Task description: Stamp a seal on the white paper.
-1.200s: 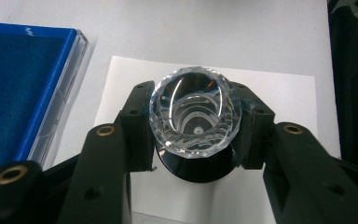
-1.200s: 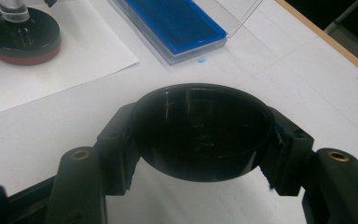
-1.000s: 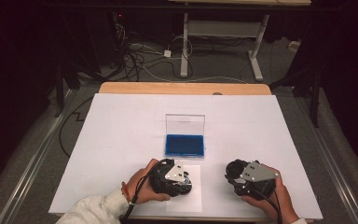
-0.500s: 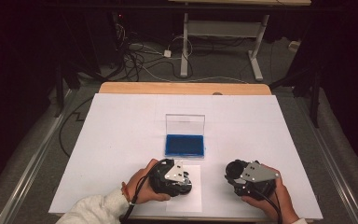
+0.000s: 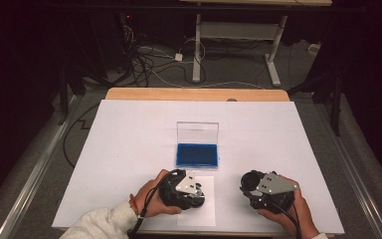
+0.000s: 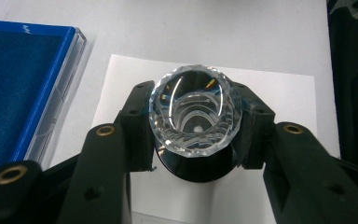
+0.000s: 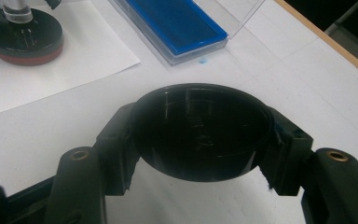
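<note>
On the table (image 5: 129,149), under a white cover: an open case (image 5: 197,154) with blue lining and its clear lid standing upright at the far edge, lying at centre. Nearer, a paper sheet (image 5: 206,211) beneath the left hand (image 5: 149,199). Farther right, well apart from the sheet, the right hand (image 5: 291,211).

Left gripper (image 6: 193,140): closed on a faceted clear glass piece (image 6: 196,116), pads pressing both sides, mouth toward the camera. Below the glass, a round black base (image 6: 196,170) resting on the sheet, just beside the case's near edge. From the right gripper view, the same base (image 7: 21,39) seen with a reddish rim at the bottom and the clear stem rising from it.

Right gripper (image 7: 200,140): shut on a black cap (image 7: 200,130), round and hollow, open side up toward the camera, held just above the white cover near the case.

Step in hand, judging by this: a pause mid-assembly or mid-disassembly, glass part steadied on its base, cap held ready alongside. Cannot tell whether the cap belongs over the glass or elsewhere.

Next move likely calls for: bringing the cap across to the glass, or either part to the blue lining. Firm, even grip on slippery facets; level cap; slow approach to avoid knocking the base off the sheet.
</note>
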`<state>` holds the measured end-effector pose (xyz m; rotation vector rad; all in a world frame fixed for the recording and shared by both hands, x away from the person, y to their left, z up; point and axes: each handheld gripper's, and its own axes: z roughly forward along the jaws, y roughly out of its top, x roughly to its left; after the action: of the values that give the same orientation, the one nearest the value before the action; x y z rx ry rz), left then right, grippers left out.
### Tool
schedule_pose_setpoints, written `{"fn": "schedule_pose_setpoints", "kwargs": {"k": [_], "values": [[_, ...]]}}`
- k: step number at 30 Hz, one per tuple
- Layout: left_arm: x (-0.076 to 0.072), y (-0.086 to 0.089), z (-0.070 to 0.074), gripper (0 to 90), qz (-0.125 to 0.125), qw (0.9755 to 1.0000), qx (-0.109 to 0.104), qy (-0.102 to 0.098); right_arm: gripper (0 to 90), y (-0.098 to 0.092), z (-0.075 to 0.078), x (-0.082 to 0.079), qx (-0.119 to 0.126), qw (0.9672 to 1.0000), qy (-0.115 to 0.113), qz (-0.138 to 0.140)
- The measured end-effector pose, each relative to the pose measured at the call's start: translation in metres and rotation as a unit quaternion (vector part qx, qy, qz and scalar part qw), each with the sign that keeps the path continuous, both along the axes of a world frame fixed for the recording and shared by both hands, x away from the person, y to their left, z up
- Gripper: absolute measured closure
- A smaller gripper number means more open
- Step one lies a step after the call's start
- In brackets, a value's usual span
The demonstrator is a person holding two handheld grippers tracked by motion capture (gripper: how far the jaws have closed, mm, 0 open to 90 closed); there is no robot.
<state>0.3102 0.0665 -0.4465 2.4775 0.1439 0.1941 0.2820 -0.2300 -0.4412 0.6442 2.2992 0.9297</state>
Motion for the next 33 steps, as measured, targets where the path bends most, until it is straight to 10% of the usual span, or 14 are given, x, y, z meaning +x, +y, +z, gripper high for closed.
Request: {"fn": "schedule_pose_setpoints", "kwargs": {"k": [20,33], "values": [[-0.004,-0.002,-0.001,54.6,0.003,0.9998,0.007,-0.02,38.4,0.0,-0.001,0.001,-0.004,1.0,0.002,-0.002],[0.004,0.008,0.011,54.6,0.014,0.9994,-0.029,0.011,38.3,-0.001,-0.001,0.001,-0.006,1.0,0.001,-0.003]]}}
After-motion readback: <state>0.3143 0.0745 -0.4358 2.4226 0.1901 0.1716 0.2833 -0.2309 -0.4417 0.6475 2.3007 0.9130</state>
